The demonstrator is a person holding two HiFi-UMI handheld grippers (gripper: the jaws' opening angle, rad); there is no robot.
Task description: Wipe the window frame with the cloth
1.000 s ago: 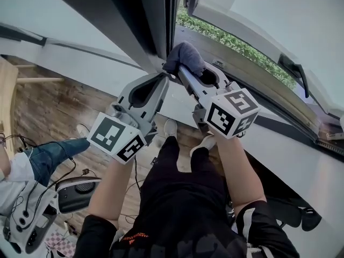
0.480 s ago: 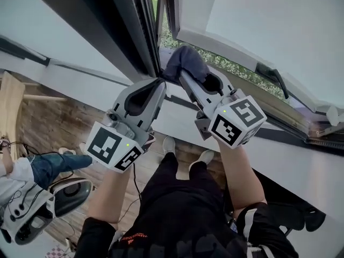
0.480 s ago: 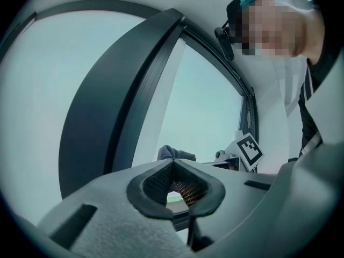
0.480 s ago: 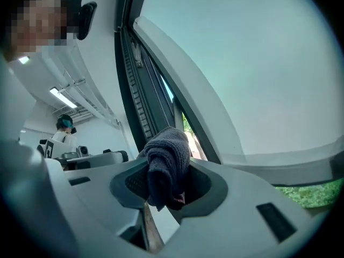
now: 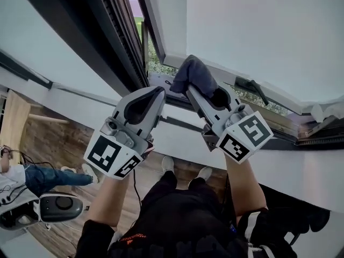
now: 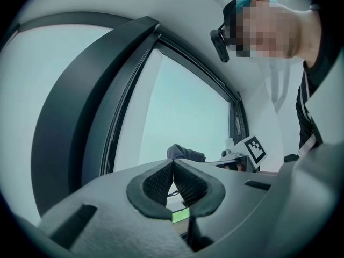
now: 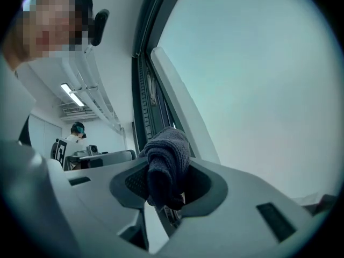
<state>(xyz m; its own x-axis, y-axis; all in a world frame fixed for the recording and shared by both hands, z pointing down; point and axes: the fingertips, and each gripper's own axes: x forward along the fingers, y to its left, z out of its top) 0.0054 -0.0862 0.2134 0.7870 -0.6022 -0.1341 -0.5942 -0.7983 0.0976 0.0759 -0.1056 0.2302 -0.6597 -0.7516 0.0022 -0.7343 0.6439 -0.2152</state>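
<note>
Cloth (image 5: 194,73), dark and bunched, sits clamped in our right gripper (image 5: 189,86) at the lower corner of the white window frame (image 5: 157,26), while our left gripper (image 5: 159,91) hangs pinched shut and empty; wiping looks under way, and we cannot tell how much remains.

Bunched dark grey cloth (image 5: 193,73) in right claw (image 5: 189,86); at corner of white window frame (image 5: 154,23)

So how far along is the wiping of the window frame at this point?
Done: the cloth is picked up and clamped in the right gripper. In hand: it sits at the lower corner of the open window frame, apparently touching. Left: the wiping itself; no cleaned stretch can be told apart. The left gripper is shut and empty.
</note>
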